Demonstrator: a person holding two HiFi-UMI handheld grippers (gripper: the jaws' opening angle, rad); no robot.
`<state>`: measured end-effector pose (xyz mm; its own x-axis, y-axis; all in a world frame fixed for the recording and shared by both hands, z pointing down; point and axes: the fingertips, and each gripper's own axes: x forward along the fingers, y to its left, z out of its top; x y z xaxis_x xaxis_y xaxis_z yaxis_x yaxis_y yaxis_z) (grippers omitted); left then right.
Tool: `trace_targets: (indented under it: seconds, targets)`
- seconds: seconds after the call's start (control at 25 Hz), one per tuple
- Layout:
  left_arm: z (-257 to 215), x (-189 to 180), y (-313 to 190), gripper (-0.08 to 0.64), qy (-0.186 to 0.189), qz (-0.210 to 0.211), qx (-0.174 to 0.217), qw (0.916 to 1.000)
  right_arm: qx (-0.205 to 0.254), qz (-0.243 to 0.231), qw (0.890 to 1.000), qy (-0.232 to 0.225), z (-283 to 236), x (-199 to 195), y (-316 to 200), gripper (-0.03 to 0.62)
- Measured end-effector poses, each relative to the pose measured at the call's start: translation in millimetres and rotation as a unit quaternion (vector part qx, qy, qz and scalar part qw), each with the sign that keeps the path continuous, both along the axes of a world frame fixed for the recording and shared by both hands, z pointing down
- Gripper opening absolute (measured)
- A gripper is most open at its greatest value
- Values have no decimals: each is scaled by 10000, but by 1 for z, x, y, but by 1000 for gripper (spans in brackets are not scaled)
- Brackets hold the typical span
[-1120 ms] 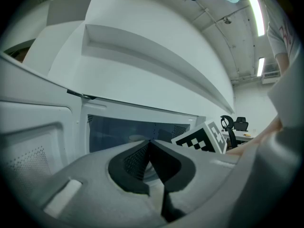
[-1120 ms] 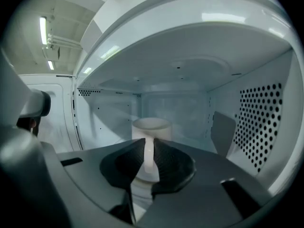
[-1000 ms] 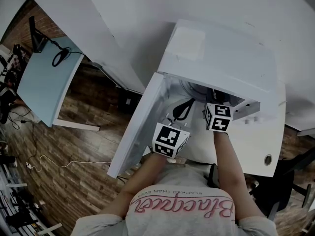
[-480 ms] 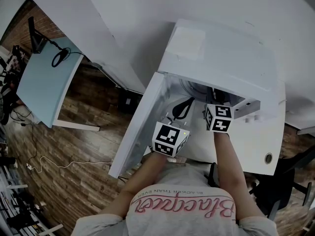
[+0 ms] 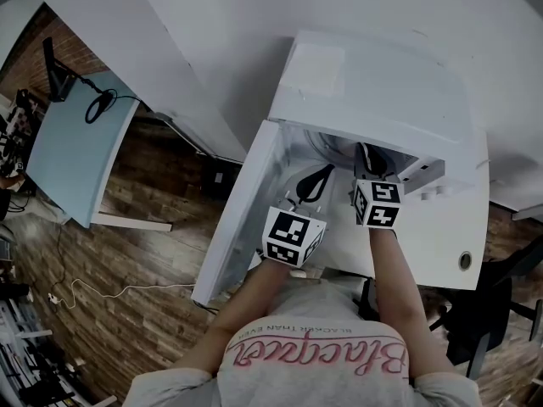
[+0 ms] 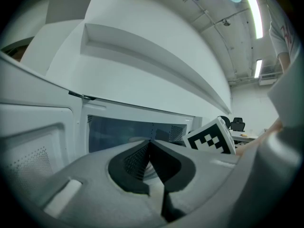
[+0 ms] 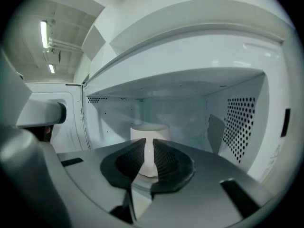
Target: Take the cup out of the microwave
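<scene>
So from the head view you mostly get the top of the white boxy microwave (image 5: pixel 382 83) with its white door (image 5: pixel 242 219) swung wide open to the left. Both grippers are poking at the opening. The microwave's roof hides what's inside, so no cup from up there.

The right gripper view is the useful one. It shows the small white cylindrical cup (image 7: pixel 148 129) standing upright on the cavity floor, towards the back. The right gripper (image 7: pixel 148 144) (image 5: pixel 366 153) is lined up straight at it. Its jaws are a narrow slit apart and the cup shows through that gap, sitting beyond the tips, not pinched as far as I can see. You also get the perforated side wall (image 7: pixel 240 122) on the right.

The left gripper (image 6: pixel 150 144) (image 5: pixel 316 179) has its jaws pressed together on nothing. Its view catches the black-and-white marker cube (image 6: pixel 209 139) of the other gripper.
</scene>
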<state>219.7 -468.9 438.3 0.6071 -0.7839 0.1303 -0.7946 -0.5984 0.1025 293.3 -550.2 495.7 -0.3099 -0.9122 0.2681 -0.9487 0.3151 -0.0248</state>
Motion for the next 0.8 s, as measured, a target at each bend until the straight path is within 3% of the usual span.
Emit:
trace_targets:
  seconds: [0.8]
  targets:
    - [-12, 8, 31, 5, 50, 336, 169, 9993, 346, 53, 9993, -91, -27, 5, 51, 54]
